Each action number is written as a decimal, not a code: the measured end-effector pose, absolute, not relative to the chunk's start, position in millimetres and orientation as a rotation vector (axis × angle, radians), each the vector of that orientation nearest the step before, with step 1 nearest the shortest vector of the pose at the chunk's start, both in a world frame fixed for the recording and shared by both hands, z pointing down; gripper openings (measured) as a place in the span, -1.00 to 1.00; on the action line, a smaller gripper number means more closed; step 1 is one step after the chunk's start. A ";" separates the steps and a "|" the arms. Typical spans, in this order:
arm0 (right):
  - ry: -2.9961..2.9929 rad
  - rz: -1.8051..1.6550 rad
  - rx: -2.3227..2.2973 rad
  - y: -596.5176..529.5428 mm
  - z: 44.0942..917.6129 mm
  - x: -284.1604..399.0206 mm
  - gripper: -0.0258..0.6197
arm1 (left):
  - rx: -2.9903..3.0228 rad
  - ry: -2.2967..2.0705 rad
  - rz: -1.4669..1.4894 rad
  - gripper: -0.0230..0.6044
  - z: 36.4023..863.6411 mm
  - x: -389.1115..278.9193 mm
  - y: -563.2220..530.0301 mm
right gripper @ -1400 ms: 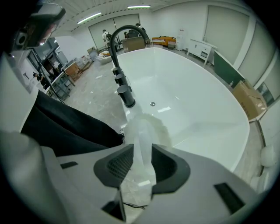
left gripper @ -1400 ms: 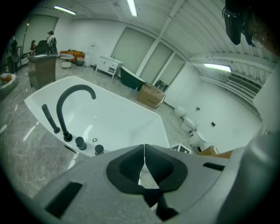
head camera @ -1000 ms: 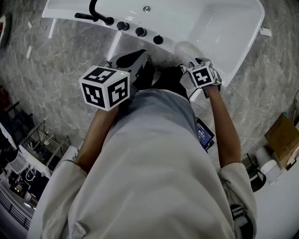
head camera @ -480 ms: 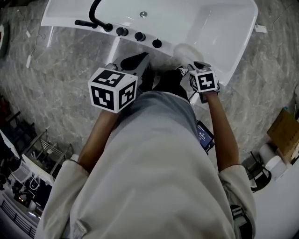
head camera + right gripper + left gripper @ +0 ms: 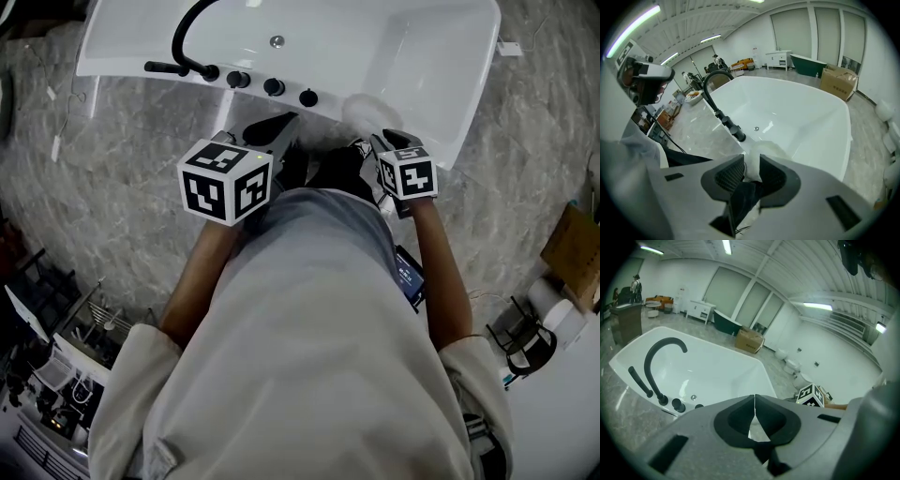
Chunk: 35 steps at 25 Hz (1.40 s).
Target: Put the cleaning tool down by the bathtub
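Right gripper (image 5: 752,165) pinches the white cleaning tool (image 5: 769,150) at the bathtub (image 5: 422,56) rim — left gripper (image 5: 754,403) pressed together, empty.

**Grey marbled floor beneath you**

You are standing on a grey marbled floor (image 5: 122,178). The white bathtub (image 5: 412,56) sits on it straight ahead of you. A cardboard box (image 5: 574,251) rests on the floor at your right (partly cut off by the frame edge). A wire rack (image 5: 89,323) stands at your lower left, well apart from the tub.
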State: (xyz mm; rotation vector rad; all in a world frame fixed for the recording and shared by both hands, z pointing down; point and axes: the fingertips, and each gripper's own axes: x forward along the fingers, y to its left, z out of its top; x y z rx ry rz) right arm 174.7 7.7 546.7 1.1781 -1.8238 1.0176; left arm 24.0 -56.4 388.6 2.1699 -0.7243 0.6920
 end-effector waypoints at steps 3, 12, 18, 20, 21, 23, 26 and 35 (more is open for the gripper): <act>-1.840 1.021 1.204 4.9 534.8 175.8 -0.61 | 2.173 -0.712 0.681 -0.90 389.1 27.8 -59.4; -1.878 1.072 1.311 0.6 507.0 183.8 -0.65 | 2.189 -0.672 0.659 -0.90 388.4 37.9 -65.0; -1.892 1.124 1.387 -0.1 492.0 189.3 -0.70 | 2.188 -0.668 0.645 -0.90 388.3 39.5 -69.5; -1.902 1.123 1.393 -0.8 486.9 188.4 -0.70 | 2.187 -0.672 0.639 -0.90 388.7 38.3 -71.2; -1.907 1.118 1.396 -1.5 484.0 188.1 -0.70 | 2.186 -0.673 0.636 -0.90 388.6 37.7 -72.1; -1.920 1.111 1.401 -3.7 477.0 187.5 -0.71 | 2.187 -0.674 0.631 -0.90 387.7 36.8 -73.0; -1.945 1.113 1.422 -7.4 466.3 187.0 -0.72 | 2.190 -0.677 0.624 -0.90 387.2 36.2 -73.1; -2.007 1.186 1.501 -9.3 442.6 188.4 -0.80 | 2.209 -0.678 0.618 -0.90 382.9 34.2 -73.4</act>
